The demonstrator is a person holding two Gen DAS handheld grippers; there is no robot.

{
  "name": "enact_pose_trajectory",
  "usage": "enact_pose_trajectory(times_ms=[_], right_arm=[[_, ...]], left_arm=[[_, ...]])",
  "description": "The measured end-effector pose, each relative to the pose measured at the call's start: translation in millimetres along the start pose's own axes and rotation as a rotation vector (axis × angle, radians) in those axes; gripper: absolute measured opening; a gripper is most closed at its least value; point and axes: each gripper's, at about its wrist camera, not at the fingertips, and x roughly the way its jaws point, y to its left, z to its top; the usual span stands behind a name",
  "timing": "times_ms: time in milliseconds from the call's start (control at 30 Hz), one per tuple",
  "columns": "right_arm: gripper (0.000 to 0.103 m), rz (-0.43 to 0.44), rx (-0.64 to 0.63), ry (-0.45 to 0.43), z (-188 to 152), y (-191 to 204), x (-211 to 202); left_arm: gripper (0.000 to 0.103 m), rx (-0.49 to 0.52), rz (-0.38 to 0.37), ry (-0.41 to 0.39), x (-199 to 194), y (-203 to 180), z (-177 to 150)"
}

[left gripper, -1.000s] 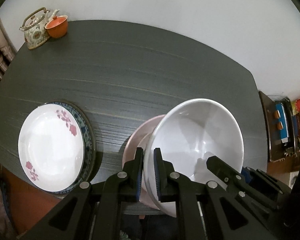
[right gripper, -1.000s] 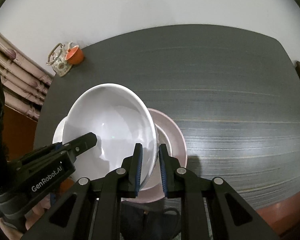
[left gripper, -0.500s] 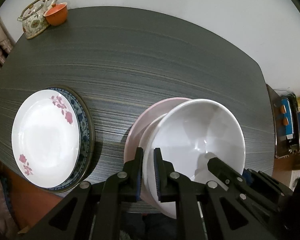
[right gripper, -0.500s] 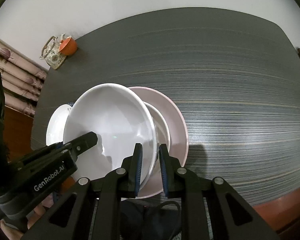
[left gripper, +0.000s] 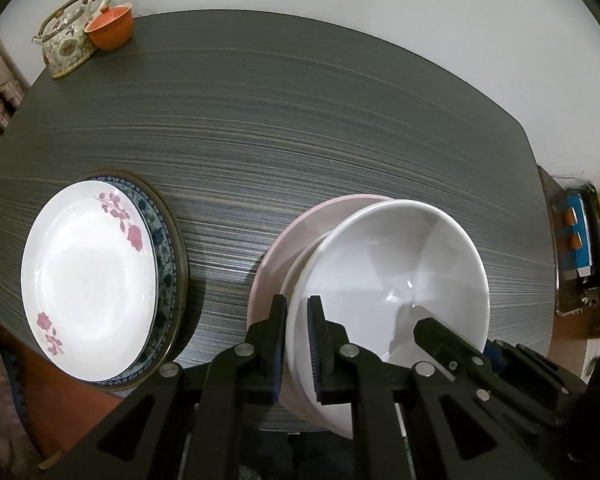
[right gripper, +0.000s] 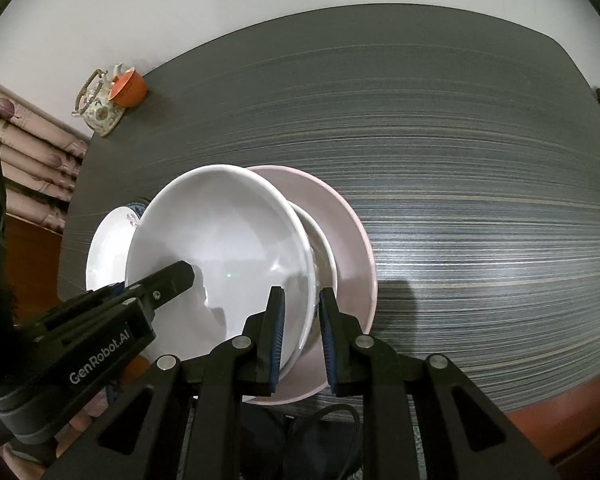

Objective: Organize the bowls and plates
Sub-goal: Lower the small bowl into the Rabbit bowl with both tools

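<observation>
At the far left corner of the tabletop (left gripper: 300,112) sit a teapot (left gripper: 66,46) and an orange cup (left gripper: 112,31), well away from your work. Along the near left edge lies the flowered plate (left gripper: 90,276) on top of the blue-patterned plate (left gripper: 168,248), undisturbed since a second ago.

Your left gripper (left gripper: 297,344) has its jaws clamped on the near rim of the white bowl (left gripper: 396,280). Over the last second the bowl has come down from a tilted carry and now sits nested in a smaller white dish (right gripper: 320,240) on the pink plate (right gripper: 340,216), near the front edge of the tabletop.

Your right gripper (right gripper: 302,336) has changed most: its jaws, pinched on the bowl's rim a moment ago, now stand apart around that rim. That suggests the bowl is placed, so this stacking step looks nearly done. You likely need only release the left side and back both grippers away without nudging the stack.
</observation>
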Motion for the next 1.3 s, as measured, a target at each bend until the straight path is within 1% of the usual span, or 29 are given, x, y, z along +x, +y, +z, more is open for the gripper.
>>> enact_pose_trajectory(times_ms=[433,867,1133,1300], right_arm=[[0.019,0.004,-0.001,0.003,-1.4,-2.4,0.9],[0.020,-0.001,0.003,-0.023,-4.2,1.2,0.0],[0.027,0.006,0.000,-0.032,-5.0,2.8,-1.5],[0.030,0.002,0.001,-0.042,-7.0,5.4,-3.2]], left_arm=[[0.011,0.024,0.071,-0.032,2.7,-11.1,-6.2],[0.011,0.028,0.072,-0.038,4.2,-11.4,-7.4],[0.011,0.019,0.066,-0.035,5.0,-7.7,-7.5],[0.013,0.020,0.066,-0.039,4.4,-6.8,-5.8]])
